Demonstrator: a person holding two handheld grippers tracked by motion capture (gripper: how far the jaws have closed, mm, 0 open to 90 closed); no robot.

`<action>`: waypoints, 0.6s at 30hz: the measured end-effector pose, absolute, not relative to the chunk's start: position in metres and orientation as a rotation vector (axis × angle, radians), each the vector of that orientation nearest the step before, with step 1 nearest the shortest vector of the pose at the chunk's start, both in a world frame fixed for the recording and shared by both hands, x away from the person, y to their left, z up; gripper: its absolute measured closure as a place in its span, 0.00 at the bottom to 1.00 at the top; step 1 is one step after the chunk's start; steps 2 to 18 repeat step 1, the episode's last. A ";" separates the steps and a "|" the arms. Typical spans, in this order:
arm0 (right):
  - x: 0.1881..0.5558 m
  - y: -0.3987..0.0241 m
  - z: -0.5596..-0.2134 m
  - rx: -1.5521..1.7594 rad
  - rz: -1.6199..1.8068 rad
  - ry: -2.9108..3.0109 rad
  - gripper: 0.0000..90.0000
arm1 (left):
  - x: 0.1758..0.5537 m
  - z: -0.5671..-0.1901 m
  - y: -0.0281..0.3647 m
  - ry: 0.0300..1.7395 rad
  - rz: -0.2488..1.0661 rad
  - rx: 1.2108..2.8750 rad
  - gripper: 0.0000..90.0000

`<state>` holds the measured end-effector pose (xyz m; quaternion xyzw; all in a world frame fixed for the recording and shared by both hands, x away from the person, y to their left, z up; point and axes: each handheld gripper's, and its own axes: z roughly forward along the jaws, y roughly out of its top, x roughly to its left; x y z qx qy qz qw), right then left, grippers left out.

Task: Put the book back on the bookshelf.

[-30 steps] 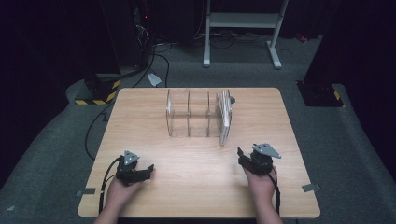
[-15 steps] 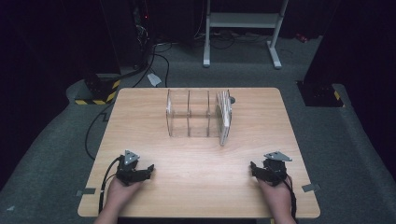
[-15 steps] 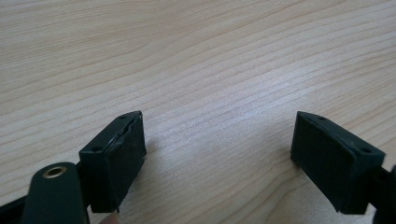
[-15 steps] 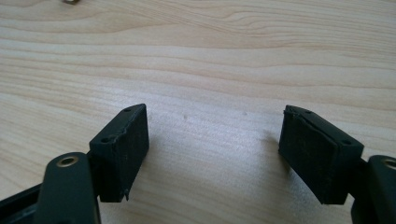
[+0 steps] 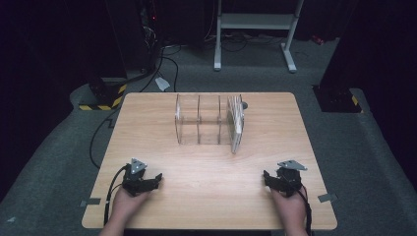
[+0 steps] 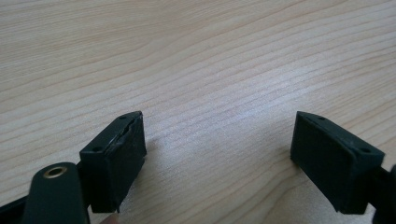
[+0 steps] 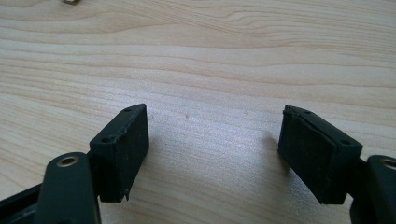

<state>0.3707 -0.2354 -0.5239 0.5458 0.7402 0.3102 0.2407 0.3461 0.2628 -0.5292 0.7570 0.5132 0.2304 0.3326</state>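
Since the earliest picture, the right gripper (image 5: 268,177) has shifted outward toward the table's right edge and nearer its front edge, while the left gripper (image 5: 158,178) has kept its place near the front left corner. Its jaws have just been opening, with only bare wood between them. Farther back, around the middle of the wooden table (image 5: 147,128), stands a clear rack (image 5: 199,119) with upright see-through dividers; several pale discs (image 5: 236,123) stand on edge in its right end, packed close together, and the other slots look see-through. A small dark thing sits just behind the rack's right end, too small to identify. Open tabletop lies between the rack and both grippers, which are well apart from it and from each other. Both hands rest low at the front edge, grippers pointing inward. In each gripper view the two black pads (image 6: 116,158) (image 7: 122,151) stand wide apart over bare wood grain.
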 end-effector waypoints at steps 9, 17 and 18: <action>0.371 -0.235 -0.524 1.494 0.848 2.025 0.27 | 0.346 -0.529 0.263 1.340 0.602 1.978 0.20; 0.371 -0.235 -0.524 1.494 0.848 2.025 0.27 | 0.346 -0.529 0.263 1.340 0.602 1.978 0.20; 0.371 -0.235 -0.524 1.494 0.848 2.025 0.27 | 0.346 -0.529 0.263 1.340 0.602 1.978 0.20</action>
